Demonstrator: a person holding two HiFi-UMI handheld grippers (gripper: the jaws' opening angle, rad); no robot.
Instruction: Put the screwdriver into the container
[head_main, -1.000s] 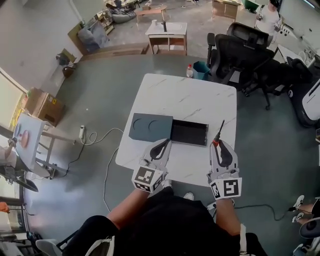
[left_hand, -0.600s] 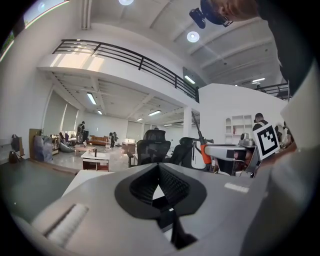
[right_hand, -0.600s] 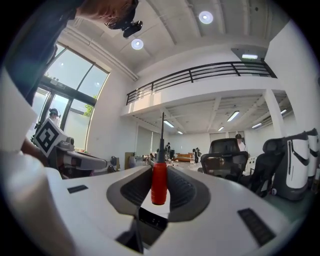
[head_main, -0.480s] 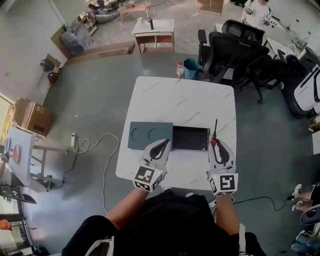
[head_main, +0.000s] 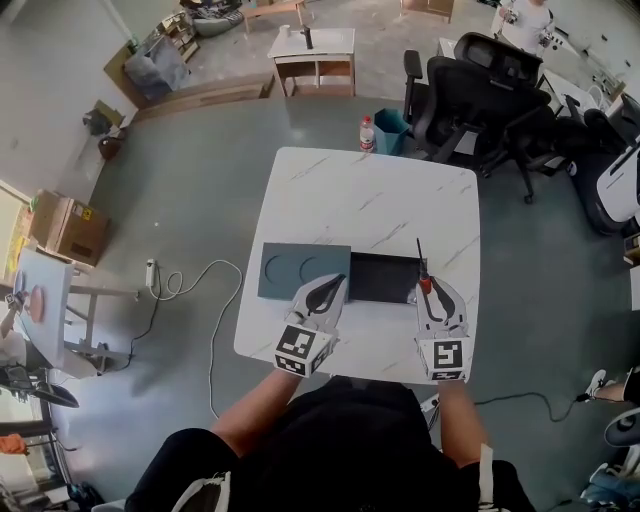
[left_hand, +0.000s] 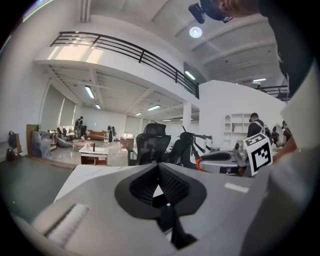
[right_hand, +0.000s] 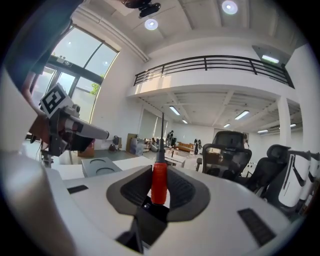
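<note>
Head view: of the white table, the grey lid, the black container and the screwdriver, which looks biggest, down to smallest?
1. white table, by far the largest.
2. grey lid and black container: nearly alike, the lid perhaps slightly larger, too close to rank.
3. screwdriver: smallest, though it is raised nearer the camera.

- Table (head_main: 370, 195): white marble-look top, smooth, faintly glossy.
- Container (head_main: 385, 277): dark, matt, plastic-looking.
- Grey slab (head_main: 303, 270), at its 9 o'clock: matt, smooth.
- Screwdriver (right_hand: 159, 185): glossy red plastic handle, dark metal shaft.
- Right gripper (right_hand: 159, 169): matt pale plastic shell, black ribbed pads (right_hand: 138, 190).
</note>
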